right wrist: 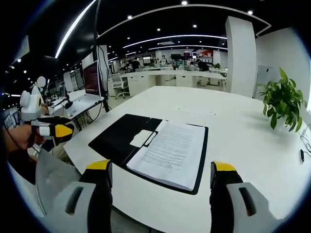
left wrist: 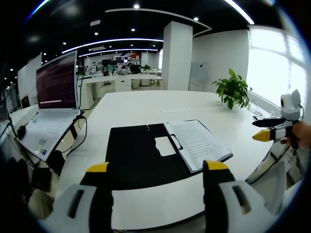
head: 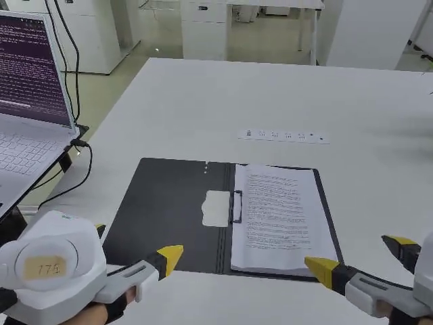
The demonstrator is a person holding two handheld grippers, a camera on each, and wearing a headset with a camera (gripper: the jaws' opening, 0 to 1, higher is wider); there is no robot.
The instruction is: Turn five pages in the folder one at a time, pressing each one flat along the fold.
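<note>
You were in a wide open-plan office with ceiling strip lights, a white square column (left wrist: 177, 56) and a leafy green potted plant (right wrist: 282, 99) by the windows. The broad white bench (head: 284, 95) took up most of the head view. An open silver laptop (head: 27, 122) with a lit screen sat at ten o'clock from the work.

The black plastic folder (head: 169, 210) lay open and flat near the bench's front edge. Its left cover was bare except for a small white patch, and I could not tell what that was. The stack of printed white pages (head: 277, 217) lay at three o'clock from the spine, held there by a black clip (head: 237, 206). A white power strip (head: 284, 136) lay at twelve o'clock, well apart from the folder.

Your left gripper (head: 135, 245) hung at seven o'clock and your right gripper (head: 358, 254) at five o'clock. Both were short of the folder, with their yellow-tipped jaws spread wide and holding nothing.

No sheet was lifted, so I judged the first turn not yet begun. The next move called for the right gripper to catch the top sheet alone at its free edge and swing it over toward nine o'clock. After that the sheet would need pressing down along the fold.
</note>
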